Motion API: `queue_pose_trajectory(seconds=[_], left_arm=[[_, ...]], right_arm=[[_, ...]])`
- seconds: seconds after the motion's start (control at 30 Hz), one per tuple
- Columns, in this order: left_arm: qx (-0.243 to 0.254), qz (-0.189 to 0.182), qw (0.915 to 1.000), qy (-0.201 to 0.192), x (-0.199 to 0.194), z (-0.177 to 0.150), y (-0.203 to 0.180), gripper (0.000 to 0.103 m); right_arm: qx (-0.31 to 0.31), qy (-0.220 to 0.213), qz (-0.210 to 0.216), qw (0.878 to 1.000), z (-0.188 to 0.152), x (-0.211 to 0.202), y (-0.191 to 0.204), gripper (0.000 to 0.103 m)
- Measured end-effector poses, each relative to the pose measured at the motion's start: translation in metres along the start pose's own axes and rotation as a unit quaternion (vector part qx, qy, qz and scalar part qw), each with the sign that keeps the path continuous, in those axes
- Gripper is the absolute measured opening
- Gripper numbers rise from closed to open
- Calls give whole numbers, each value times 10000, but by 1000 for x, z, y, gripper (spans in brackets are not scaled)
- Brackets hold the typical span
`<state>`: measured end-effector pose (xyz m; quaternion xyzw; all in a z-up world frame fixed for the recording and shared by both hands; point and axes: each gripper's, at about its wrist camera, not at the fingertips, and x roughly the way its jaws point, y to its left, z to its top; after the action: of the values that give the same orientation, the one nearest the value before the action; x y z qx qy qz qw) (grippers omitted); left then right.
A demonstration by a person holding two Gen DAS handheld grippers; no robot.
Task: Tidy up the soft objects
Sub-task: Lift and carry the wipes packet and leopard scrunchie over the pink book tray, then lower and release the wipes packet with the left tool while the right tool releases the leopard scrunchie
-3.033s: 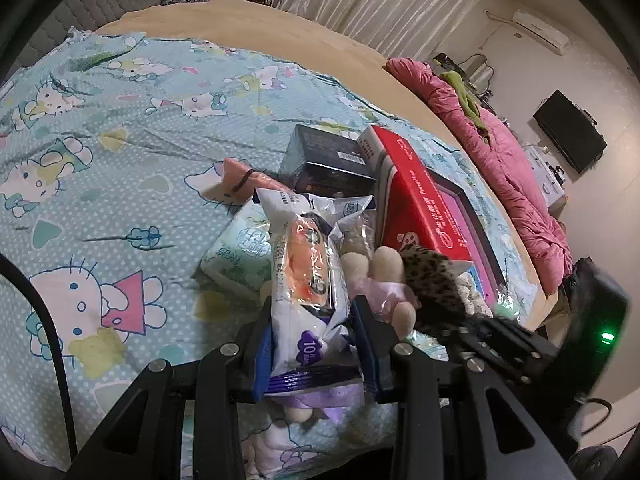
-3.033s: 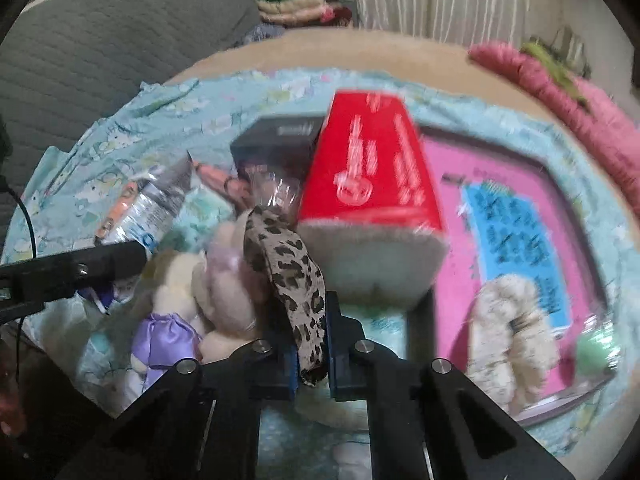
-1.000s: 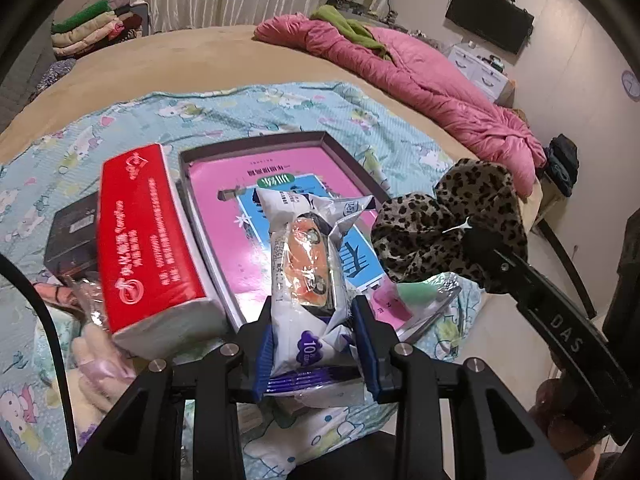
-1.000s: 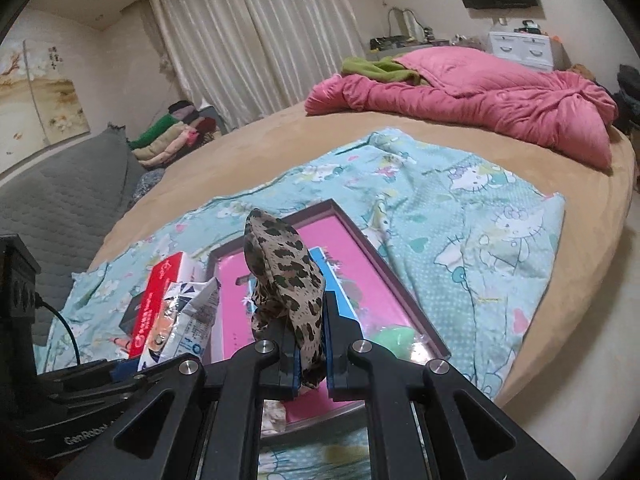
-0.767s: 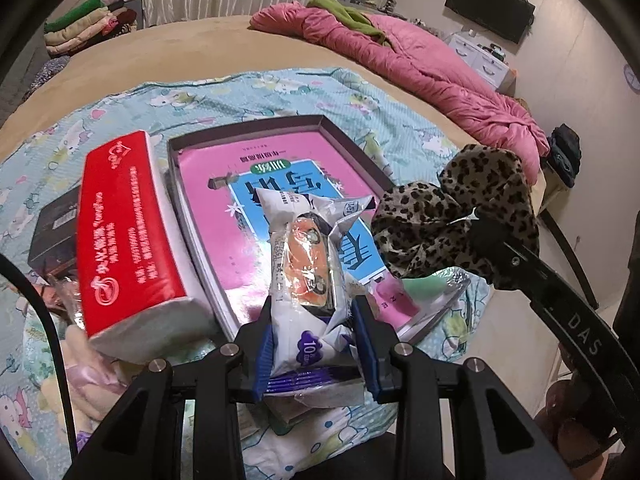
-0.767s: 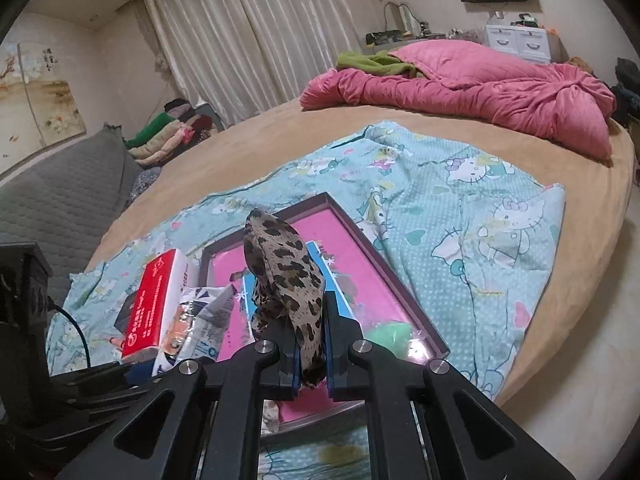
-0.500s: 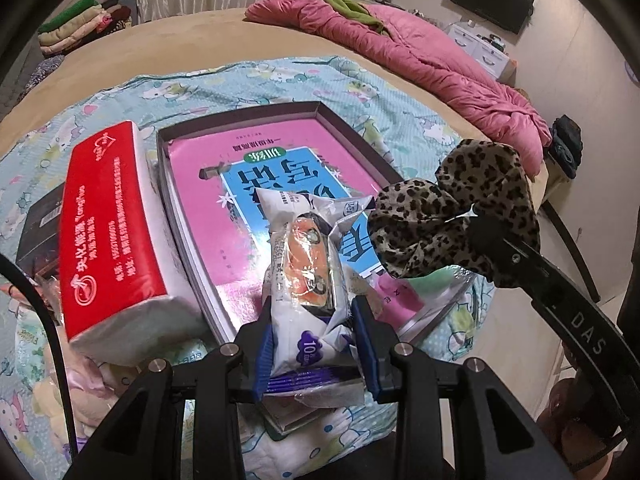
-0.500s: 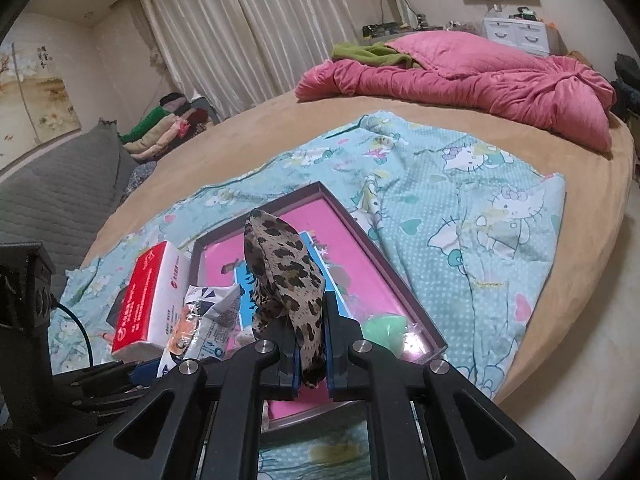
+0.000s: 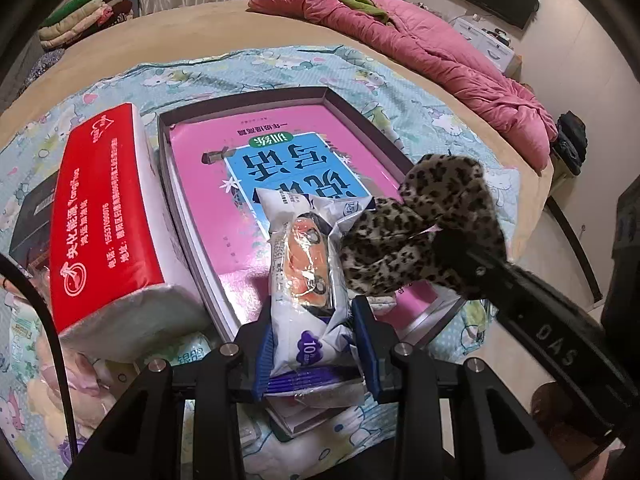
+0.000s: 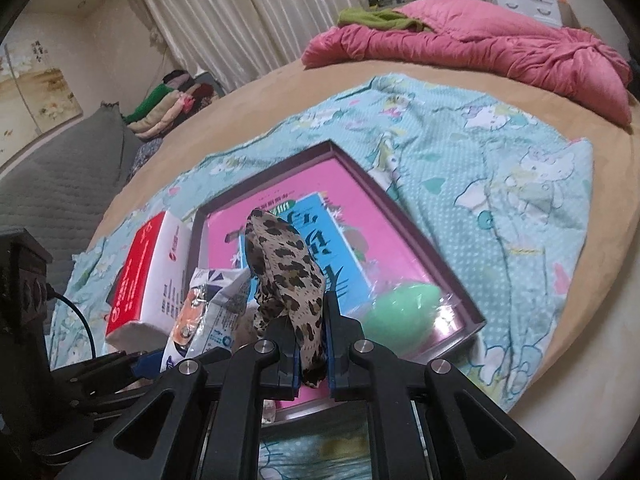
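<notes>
Left gripper (image 9: 312,344) clamped on a tissue pack (image 9: 306,280), right gripper (image 10: 310,354) pinching a leopard scrunchie (image 10: 286,276), both held over the near end of the pink tray (image 9: 244,96). Neither dropped yet; green soft item (image 10: 400,308) already inside; plush toy (image 9: 68,392) left of tray, seemingly unsorted.
</notes>
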<state>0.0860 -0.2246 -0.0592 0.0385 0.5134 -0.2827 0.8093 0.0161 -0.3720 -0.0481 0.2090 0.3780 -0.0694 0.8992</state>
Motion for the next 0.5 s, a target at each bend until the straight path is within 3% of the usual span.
queue_pose_trajectory(seconds=[0.3, 0.5], left_arm=[[-15, 5, 10000, 38, 4, -3, 1, 37], [-54, 4, 10000, 47, 6, -2, 3, 37]], right_arm=[[-89, 83, -264, 9996, -3, 11, -2, 14], [-140, 33, -424, 9990, -3, 12, -3, 24]])
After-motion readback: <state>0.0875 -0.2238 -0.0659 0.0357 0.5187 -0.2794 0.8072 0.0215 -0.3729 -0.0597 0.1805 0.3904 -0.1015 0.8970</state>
